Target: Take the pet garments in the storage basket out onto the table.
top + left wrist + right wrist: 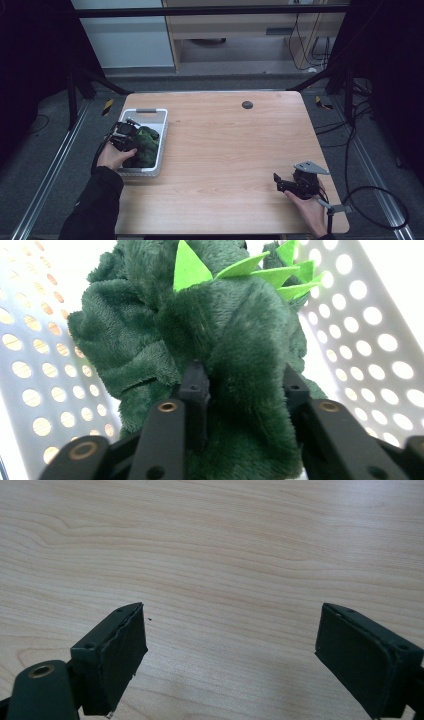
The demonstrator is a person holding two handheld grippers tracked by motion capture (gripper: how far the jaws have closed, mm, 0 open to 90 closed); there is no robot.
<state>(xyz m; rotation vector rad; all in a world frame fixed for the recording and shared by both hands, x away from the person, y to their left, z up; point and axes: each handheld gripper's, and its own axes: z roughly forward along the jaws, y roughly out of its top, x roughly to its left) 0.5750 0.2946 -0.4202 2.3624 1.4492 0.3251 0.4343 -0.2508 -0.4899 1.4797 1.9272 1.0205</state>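
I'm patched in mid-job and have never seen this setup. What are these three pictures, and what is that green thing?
There is no robot arm here. A person at a wooden table holds a two-jaw gripper in each hand.

The high view looks down from above the person's side. The left gripper reaches into a white perforated basket at the table's left edge. The right gripper rests over bare table near the right front corner.

The other two pictures come from cameras riding on the grippers, looking along their black jaws. In the left gripper view the jaws are pressed into a dark green plush toy with light green felt spikes, which lies in the basket. In the right gripper view the jaws stand wide apart over bare wood, holding nothing.
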